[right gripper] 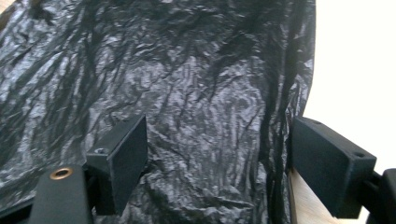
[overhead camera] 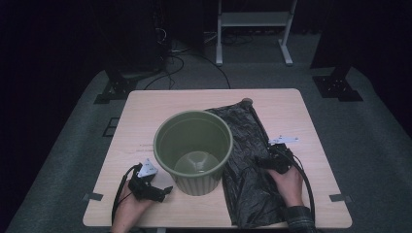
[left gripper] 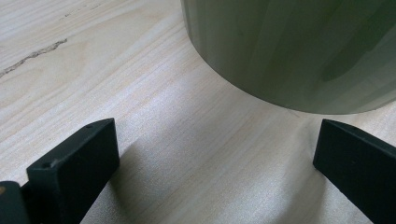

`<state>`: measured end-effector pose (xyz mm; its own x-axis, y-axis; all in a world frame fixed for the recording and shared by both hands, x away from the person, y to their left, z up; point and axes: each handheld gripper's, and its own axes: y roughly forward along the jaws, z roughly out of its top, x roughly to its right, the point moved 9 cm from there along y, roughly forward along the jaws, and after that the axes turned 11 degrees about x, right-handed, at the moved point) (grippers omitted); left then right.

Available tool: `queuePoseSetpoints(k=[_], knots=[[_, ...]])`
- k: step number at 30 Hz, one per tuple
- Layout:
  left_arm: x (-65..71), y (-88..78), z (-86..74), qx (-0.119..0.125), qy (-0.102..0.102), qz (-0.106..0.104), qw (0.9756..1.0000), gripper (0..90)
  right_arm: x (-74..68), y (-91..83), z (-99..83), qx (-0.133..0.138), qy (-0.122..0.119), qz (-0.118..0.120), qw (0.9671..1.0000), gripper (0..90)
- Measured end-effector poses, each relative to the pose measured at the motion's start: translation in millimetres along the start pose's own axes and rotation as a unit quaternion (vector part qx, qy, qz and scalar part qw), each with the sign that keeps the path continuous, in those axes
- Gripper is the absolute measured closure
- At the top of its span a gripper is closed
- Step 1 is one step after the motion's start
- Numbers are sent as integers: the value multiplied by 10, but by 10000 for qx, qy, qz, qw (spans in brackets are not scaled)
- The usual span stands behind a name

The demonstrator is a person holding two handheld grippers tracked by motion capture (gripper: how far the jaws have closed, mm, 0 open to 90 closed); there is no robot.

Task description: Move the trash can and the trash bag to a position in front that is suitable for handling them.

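A dark room surrounds my pale wooden tabletop (overhead camera: 145,104). At seven o'clock my left claw (overhead camera: 163,190) rests spread on the wood, nothing between its jaws, just beside the foot of the green bin (overhead camera: 193,150) at the centre. The bin stands upright and unlined. At four o'clock my right claw (overhead camera: 262,162) hovers spread over the black bin bag (overhead camera: 245,160), which lies flat and crumpled, touching the bin's right side. I judge lining the bin barely begun: gripping, opening and fitting the bag all remain.
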<state>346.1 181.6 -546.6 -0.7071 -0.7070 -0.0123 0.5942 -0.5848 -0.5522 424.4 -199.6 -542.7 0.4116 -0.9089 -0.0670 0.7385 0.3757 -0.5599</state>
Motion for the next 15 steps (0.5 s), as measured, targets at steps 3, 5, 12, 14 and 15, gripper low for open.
queuePoseSetpoints(k=[3, 5, 12, 14, 15], knots=[[0, 0, 0, 0, 1, 0, 10000, 0, -69, 22, -6, -36, -258, -95, 9996, 236], [0, 0, 0, 0, -1, 0, 10000, 0, -77, 21, -4, -22, -280, -76, 9996, 273], [0, 1, 0, 5, 0, 0, 10000, 0, -231, -13, 11, 100, -591, 383, 9975, 781], [0, 0, 0, 0, 1, 0, 10000, 0, -255, -15, 8, 102, -637, 476, 9968, 826], [1, 1, 0, 5, 0, 0, 10000, 0, -277, -22, 1, 90, -713, 583, 9957, 871]])
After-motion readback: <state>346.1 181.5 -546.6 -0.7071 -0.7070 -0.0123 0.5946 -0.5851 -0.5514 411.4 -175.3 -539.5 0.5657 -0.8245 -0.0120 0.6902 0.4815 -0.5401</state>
